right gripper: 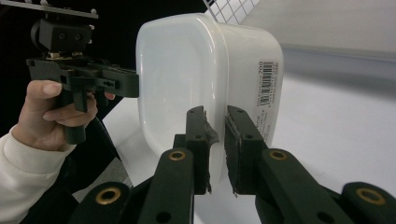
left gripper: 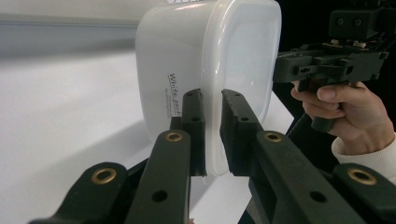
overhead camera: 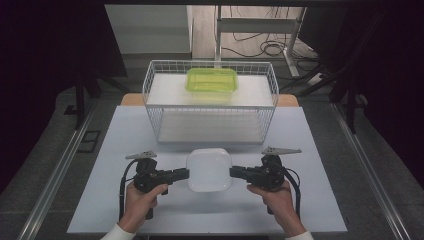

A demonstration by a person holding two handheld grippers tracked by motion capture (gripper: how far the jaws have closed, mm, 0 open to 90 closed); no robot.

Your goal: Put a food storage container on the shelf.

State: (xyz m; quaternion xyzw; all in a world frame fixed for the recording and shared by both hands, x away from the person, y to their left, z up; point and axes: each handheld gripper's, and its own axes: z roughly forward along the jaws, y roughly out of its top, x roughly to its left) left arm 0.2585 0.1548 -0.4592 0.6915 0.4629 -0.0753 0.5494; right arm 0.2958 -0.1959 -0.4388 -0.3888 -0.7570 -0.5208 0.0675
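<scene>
Pale desk [overhead camera: 125,200] carries a white wire basket [overhead camera: 150,90]; both tongs, left [overhead camera: 187,173] and right [overhead camera: 231,172], clench the white square plastic tub [overhead camera: 209,170], lifted but not yet placed

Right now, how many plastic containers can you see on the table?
2. The white container is near the front edge, clamped by its rim between the left gripper and right gripper. The green container sits on the upper shelf of the wire basket behind.
</scene>
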